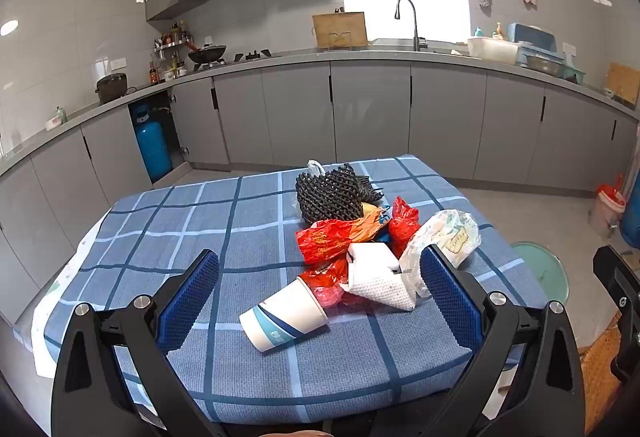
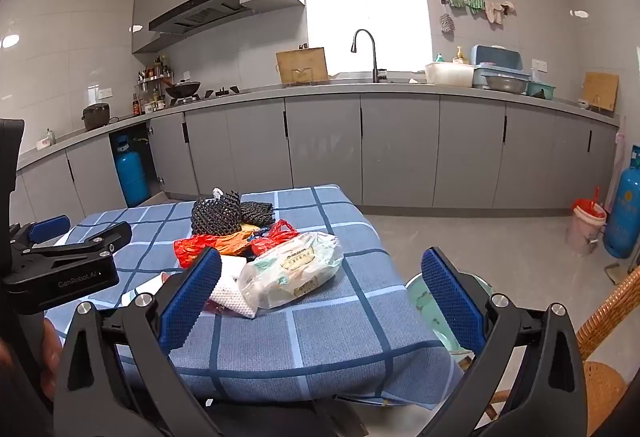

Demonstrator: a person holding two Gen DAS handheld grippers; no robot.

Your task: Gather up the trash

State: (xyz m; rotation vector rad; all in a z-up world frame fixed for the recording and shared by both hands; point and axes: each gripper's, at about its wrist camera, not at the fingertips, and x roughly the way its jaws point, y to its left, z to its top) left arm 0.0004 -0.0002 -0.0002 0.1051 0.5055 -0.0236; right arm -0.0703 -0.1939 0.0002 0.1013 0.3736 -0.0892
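Grey kitchen cabinets run round the back of the room, and in front of them stands a small table [image 1: 160,221] under a blue checked cloth, with all the rubbish heaped toward its far right part. Nearest me, both tools hang just short of the near edge with nothing in them: the left gripper [image 1: 320,297] has its jaws spread wide, and the right gripper [image 2: 322,297] is spread just as wide, over the table's right corner. From the left gripper, closest at about 12 o'clock, a white paper cup [image 1: 284,317] with a blue band lies on its side, mouth toward the heap. Just beyond it at 1 o'clock sits a crumpled white paper towel [image 1: 380,287], touching red plastic bags [image 1: 332,241] behind it. At 2 o'clock lies a clear printed wrapper bag [image 1: 448,237], which from the right gripper lies almost dead ahead, at 11 o'clock. Farthest on the cloth, at 12 o'clock, are wads of black foam netting [image 1: 328,197]. Past the table's right edge a pale green basin [image 1: 544,269] sits low, and a lined pink bin [image 1: 608,209] stands by the far wall at 2 o'clock. I'd say the collecting has not yet begun; the next move calls for lowering one gripper onto the nearest piece, likely the cup, and closing gently so it does not crush.
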